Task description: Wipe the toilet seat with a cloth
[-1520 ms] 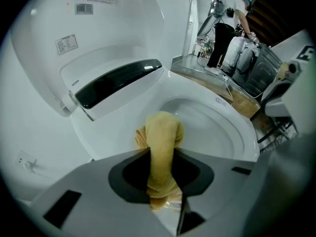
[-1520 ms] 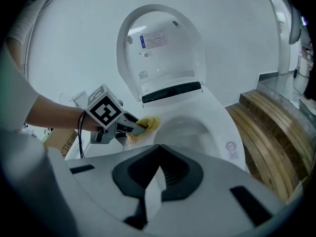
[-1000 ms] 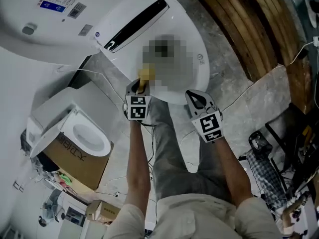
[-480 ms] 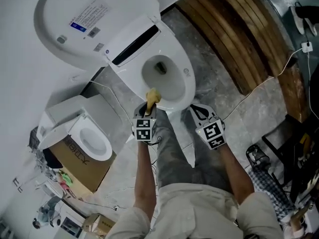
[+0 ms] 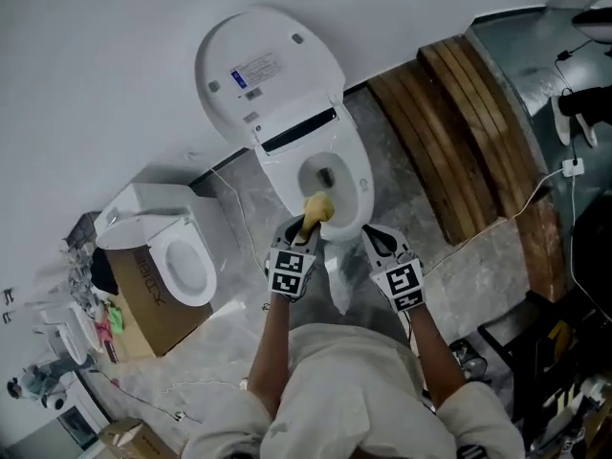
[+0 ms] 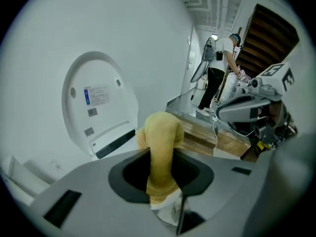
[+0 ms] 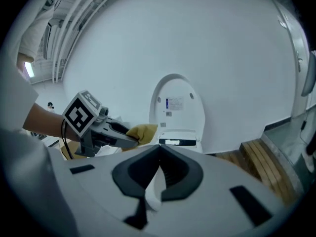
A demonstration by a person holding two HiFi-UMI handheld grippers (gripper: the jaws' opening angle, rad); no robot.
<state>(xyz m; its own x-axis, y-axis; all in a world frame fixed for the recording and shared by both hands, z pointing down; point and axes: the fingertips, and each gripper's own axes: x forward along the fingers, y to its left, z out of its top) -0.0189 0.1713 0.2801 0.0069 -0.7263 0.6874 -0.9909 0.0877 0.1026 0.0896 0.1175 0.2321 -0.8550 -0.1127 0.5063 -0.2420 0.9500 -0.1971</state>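
Head view: two tools (image 5: 304,226) (image 5: 374,234), one cloth (image 5: 318,206)

- cloth (image 5: 316,207): mustard yellow, plain.
- toilet (image 5: 358,174): glossy white, with a black strip (image 5: 298,130) across the back.
- lid (image 5: 292,51): white, carrying a blue-and-white label (image 5: 255,70).
- left gripper (image 5: 304,228), right gripper (image 5: 375,239): grey bodies with black jaw linings; each cube is white with black square markers.
- floor (image 5: 478,275): grey stone with pale veining.
- boards (image 5: 459,132): dark brown wood, striped by darker gaps.
- wall (image 5: 96,65): flat white.
- box (image 5: 143,304): brown cardboard with dark print.
- second toilet (image 5: 186,266): white.
- shirt (image 5: 354,390): off-white, plain.
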